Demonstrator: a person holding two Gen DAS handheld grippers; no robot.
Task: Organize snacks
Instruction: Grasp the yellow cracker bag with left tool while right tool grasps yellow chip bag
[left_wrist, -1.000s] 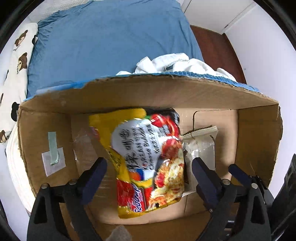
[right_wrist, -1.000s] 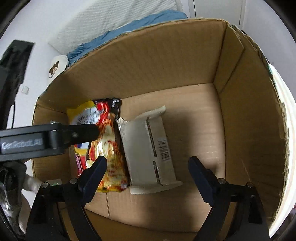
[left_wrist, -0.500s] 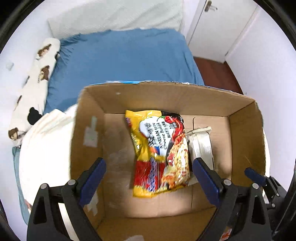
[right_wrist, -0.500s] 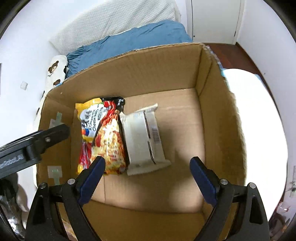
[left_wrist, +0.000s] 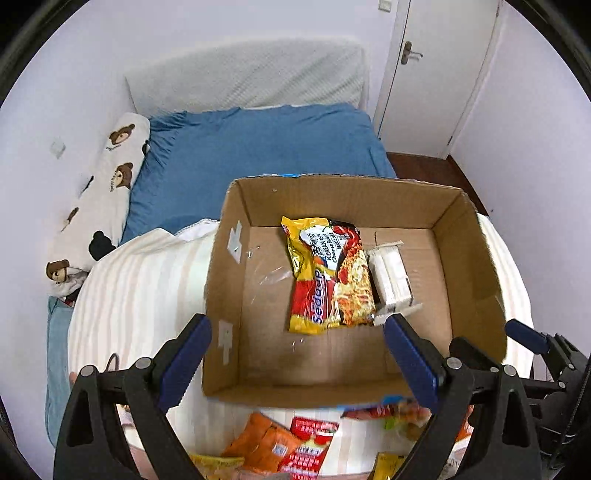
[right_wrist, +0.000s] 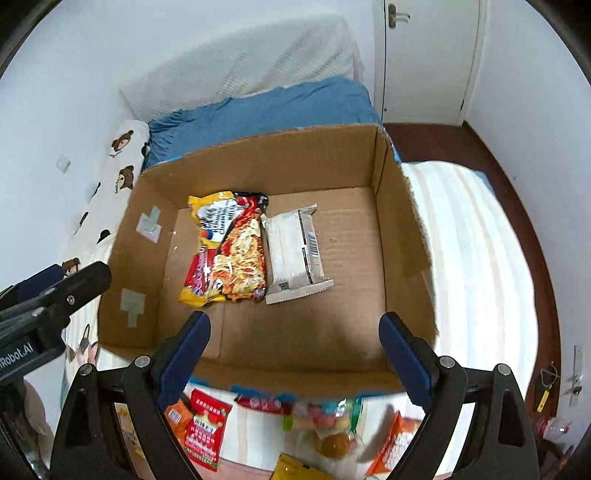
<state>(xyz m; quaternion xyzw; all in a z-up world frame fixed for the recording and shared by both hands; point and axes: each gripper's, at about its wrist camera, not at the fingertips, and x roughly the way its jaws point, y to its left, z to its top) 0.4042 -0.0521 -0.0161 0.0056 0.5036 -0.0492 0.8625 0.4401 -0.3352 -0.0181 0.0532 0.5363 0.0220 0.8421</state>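
Showing cardboard box (right_wrist: 399, 236) on striped bedding; noodle packet (right_wrist: 229, 247) flat on box floor toward its left wall, white packet (right_wrist: 293, 251) touching it on the right. Left gripper (left_wrist: 297, 332) and right gripper (right_wrist: 293, 330) above box's near edge, jaws wide, nothing between. Loose snacks (right_wrist: 207, 424) outside near wall.

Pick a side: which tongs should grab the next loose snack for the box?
Left, probably, for the orange packet: it lies between the open left tongs. The right tongs are open and empty too, over the candy bag.
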